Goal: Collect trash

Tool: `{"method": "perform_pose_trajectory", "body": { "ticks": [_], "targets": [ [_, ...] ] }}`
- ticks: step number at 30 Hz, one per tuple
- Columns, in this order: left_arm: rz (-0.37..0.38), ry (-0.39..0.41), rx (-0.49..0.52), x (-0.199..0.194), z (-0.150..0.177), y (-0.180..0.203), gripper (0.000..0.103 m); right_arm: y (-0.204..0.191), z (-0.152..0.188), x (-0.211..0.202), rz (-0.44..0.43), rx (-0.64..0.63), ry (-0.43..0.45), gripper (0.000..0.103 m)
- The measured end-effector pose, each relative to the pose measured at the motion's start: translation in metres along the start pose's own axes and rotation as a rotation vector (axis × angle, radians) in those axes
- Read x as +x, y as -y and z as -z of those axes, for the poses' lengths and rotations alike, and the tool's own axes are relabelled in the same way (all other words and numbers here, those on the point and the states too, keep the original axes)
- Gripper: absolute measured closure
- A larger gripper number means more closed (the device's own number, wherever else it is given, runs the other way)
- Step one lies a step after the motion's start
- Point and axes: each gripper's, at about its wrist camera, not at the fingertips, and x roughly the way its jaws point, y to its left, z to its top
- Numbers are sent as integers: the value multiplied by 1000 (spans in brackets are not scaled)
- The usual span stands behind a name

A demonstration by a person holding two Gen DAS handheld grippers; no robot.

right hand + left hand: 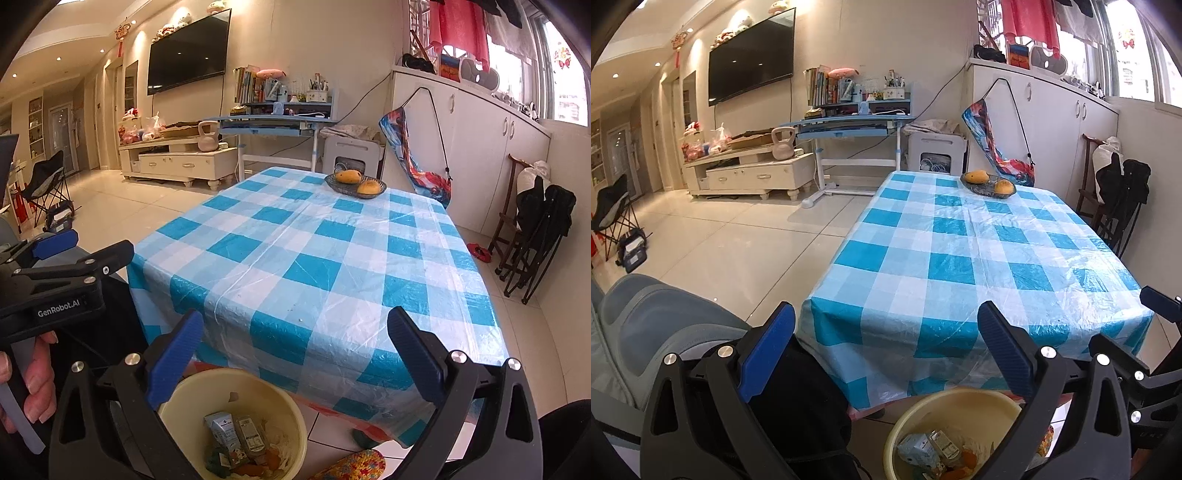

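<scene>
A yellow bin (960, 410) (258, 391) stands on the floor at the table's near edge. Inside lie small cartons (923, 448) (236, 435) and orange scraps. My left gripper (886, 350) hangs open above and behind the bin, nothing between its blue pads (768, 354). My right gripper (295, 354) is open too, empty, over the bin and the table's near edge. In the right wrist view the left gripper (70, 254) appears at the left, held by a hand (33, 380). The table (960, 251) (314, 266) wears a blue-and-white checked cloth.
A dark bowl with two mangoes (989, 182) (356, 183) sits at the table's far end. A grey chair (653, 332) is at the left, folded dark chairs (535, 229) at the right. A patterned slipper (354, 467) lies by the bin. A desk and TV cabinet stand behind.
</scene>
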Motion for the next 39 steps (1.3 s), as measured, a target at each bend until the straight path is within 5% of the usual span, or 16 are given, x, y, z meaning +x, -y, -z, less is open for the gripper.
{"method": "perform_pose_trajectory", "body": {
  "ticks": [11, 39],
  "targets": [
    [21, 81, 35, -12, -27, 10, 8, 8, -5, -16, 84, 1, 84, 7],
    [28, 27, 53, 3, -7, 13, 8, 2, 0, -8, 84, -10, 50, 7]
  ]
}}
